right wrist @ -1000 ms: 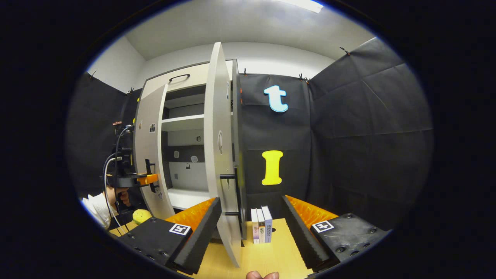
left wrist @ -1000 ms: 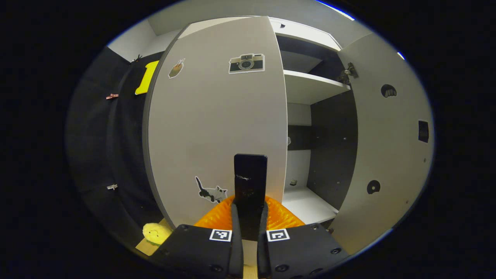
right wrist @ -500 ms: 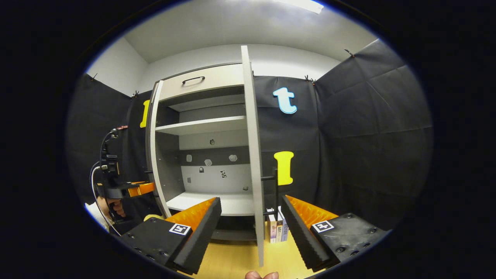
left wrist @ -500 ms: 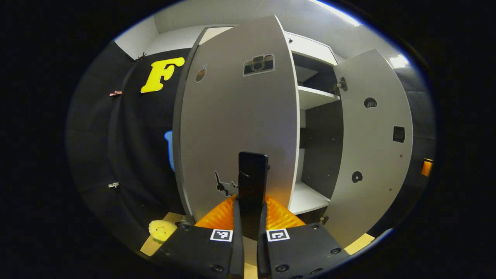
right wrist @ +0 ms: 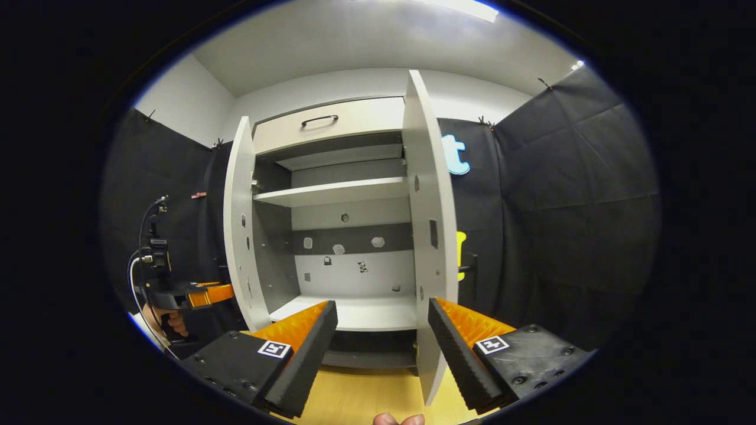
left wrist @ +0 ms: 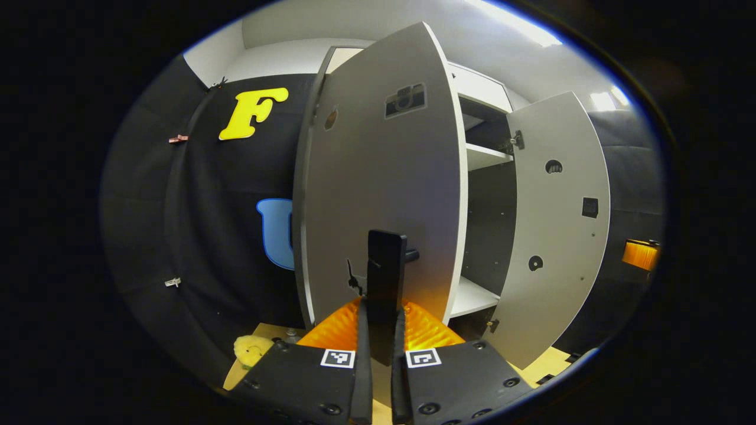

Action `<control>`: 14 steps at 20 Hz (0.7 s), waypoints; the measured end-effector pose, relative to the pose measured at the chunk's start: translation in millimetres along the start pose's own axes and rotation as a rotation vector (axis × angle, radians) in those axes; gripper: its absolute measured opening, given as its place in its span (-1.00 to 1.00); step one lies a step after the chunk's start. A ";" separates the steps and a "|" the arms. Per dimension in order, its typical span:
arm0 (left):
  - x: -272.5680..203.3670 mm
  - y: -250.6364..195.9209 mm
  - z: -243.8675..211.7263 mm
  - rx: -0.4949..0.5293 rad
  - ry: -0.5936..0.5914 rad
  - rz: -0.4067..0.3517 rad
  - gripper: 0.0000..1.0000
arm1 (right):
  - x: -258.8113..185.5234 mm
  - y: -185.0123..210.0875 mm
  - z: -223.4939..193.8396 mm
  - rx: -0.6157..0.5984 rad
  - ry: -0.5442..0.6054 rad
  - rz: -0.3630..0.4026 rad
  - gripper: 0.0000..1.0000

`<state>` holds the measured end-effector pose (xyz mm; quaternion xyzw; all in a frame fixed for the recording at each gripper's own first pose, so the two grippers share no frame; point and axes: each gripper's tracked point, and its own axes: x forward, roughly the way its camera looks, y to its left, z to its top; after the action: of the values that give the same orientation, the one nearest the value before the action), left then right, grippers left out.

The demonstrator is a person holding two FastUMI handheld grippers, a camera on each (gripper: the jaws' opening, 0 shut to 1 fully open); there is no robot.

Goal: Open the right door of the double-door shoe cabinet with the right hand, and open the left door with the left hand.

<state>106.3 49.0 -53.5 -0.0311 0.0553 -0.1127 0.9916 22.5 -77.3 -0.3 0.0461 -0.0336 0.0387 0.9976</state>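
In the left gripper view, the left claw [left wrist: 378, 330] is clamped on the black upright handle [left wrist: 386, 277] of the pale grey left door [left wrist: 384, 177] (a camera sticker high on its face), which stands tall straight ahead, swung outward. In the right gripper view, the right claw [right wrist: 381, 330] gapes wide, holding nothing; the right door [right wrist: 430, 224] stands upright just ahead between its fingers, swung open, the cabinet's shelves [right wrist: 333, 192] beyond-left.
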 end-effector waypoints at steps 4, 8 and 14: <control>-11.8 17.8 -1.6 -0.004 0.006 -0.005 -0.66 | -0.2 21.1 -5.6 0.008 0.016 0.031 0.94; -17.8 29.3 -1.4 -0.007 -0.001 -0.014 -0.66 | 0.1 32.5 -9.9 -0.003 0.033 0.054 0.95; -25.9 47.6 0.0 -0.005 -0.019 -0.014 -0.67 | 2.9 33.4 -13.8 -0.007 0.042 0.053 0.95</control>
<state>91.7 101.2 -54.4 -0.0349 0.0462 -0.1192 0.9912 23.5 -42.6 -10.8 0.0409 -0.0140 0.0662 0.9969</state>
